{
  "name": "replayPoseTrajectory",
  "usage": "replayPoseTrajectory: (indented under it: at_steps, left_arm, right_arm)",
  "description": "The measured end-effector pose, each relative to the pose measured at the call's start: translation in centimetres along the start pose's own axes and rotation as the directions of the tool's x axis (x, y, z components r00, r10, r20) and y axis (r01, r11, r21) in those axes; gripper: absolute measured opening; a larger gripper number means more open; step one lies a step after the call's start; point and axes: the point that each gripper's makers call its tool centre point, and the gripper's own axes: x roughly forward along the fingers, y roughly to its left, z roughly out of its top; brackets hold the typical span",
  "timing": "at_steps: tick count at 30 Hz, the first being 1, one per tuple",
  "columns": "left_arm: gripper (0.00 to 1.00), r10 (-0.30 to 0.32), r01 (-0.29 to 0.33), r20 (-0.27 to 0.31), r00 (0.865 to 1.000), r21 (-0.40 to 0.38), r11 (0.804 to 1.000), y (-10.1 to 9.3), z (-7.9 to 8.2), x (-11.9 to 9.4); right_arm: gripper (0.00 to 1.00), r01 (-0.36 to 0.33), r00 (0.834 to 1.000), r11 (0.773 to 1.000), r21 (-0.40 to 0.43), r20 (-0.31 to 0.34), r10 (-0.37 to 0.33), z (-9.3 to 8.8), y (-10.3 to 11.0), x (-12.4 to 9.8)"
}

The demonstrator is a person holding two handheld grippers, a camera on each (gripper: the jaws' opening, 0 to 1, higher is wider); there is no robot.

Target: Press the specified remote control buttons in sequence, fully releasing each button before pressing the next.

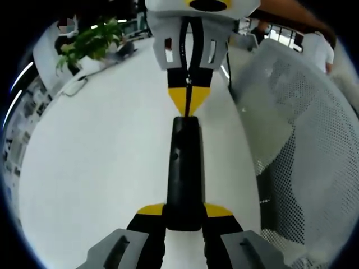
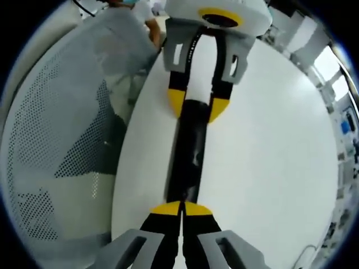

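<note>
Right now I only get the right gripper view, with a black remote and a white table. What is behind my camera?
Observer: In the left gripper view, a leafy green plant stands at the table's edge, beyond the right gripper at the remote's end.
Operator: Anything near the plant?
Observer: What looks like a thin dark cable lies on the table just below it.
</note>
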Motion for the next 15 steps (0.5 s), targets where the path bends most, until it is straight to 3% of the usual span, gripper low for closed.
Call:
replayPoseTrajectory:
  at_steps: [15]
  left_arm:
    - [0.24, 0.003, -0.003, 0.014, 1.000, -0.007, 1.000, 0.04, -0.03, 0.02]
  right_arm:
    - [0.00, -0.024, 1.000, 1.000, 0.008, -0.013, 0.024, -0.17, 0.09, 0.49]
